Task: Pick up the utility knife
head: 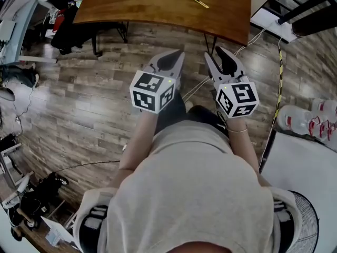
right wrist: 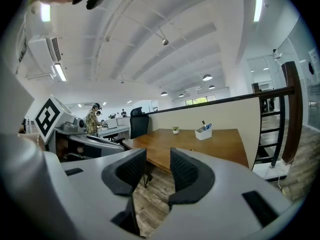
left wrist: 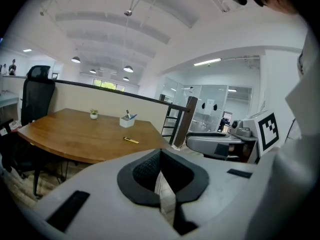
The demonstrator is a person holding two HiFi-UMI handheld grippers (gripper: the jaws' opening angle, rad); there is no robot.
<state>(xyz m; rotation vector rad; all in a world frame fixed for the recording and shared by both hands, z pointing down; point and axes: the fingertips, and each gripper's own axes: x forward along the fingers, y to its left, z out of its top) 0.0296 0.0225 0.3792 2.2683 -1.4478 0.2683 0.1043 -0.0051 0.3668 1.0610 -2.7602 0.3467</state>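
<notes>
The yellow utility knife [head: 200, 2] lies on the brown wooden table [head: 158, 4] at the top of the head view, near the table's right end. In the left gripper view the knife [left wrist: 131, 140] rests on the table [left wrist: 75, 136] well ahead of the jaws. Both grippers are held at waist height over the wood floor, short of the table edge. My left gripper [head: 176, 58] has its pads [left wrist: 147, 166] closed together with nothing between them. My right gripper [head: 215, 56] stands open and empty, pads [right wrist: 185, 171] apart. The knife does not show in the right gripper view.
A white pen holder [left wrist: 127, 121] and a small plant [left wrist: 93, 114] stand at the table's far side. A black office chair [left wrist: 37, 91] is at its left end. Stairs [left wrist: 172, 124] rise to the right. Water bottles [head: 303, 119], a fan [head: 305, 220] and floor cables [head: 276, 78] lie on the right.
</notes>
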